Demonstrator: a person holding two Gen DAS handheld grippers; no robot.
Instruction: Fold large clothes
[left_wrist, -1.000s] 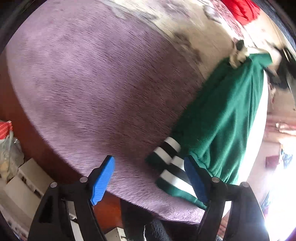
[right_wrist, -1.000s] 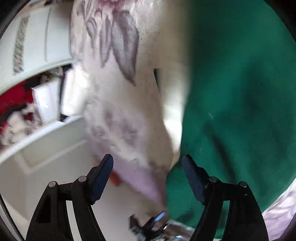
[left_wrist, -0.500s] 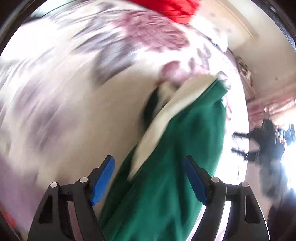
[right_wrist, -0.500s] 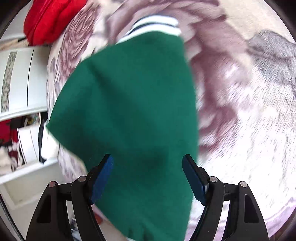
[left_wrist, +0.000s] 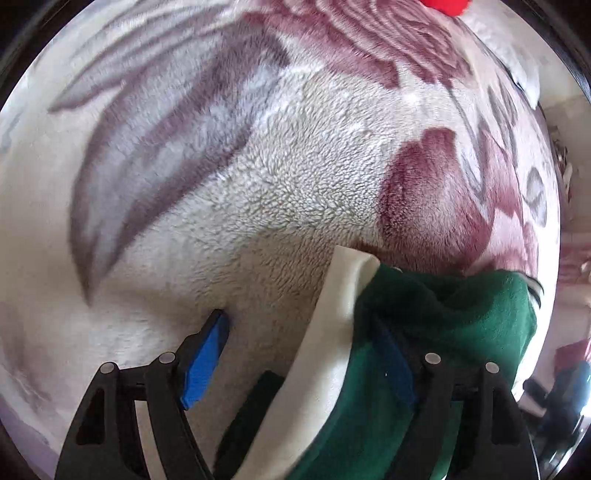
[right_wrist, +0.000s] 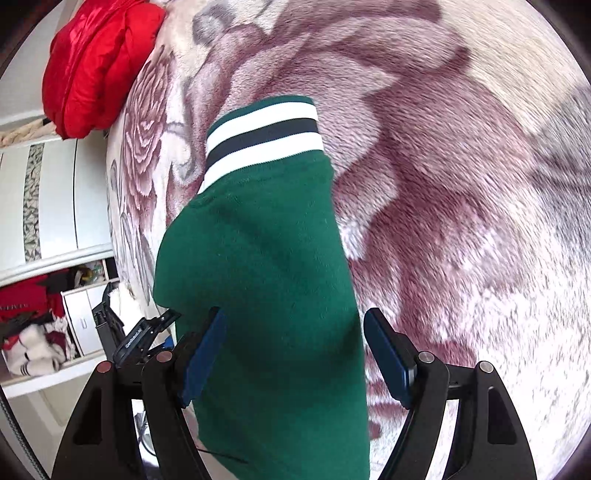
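One big floral fleece blanket (right_wrist: 461, 155) covers the bed and serves as the landmark: on it lies the green jacket (right_wrist: 266, 280), a soft, thick, limp garment that I judge light but floppy, apt to sag and slide on the plush pile. Its striped cuff (right_wrist: 262, 129) points toward the red coat (right_wrist: 92, 62) at the blanket's far edge, and its cream lining (left_wrist: 332, 332) makes a firm edge to pinch. Both the left gripper (left_wrist: 306, 365) and right gripper (right_wrist: 295, 354) stand spread with cloth between them, unclamped.
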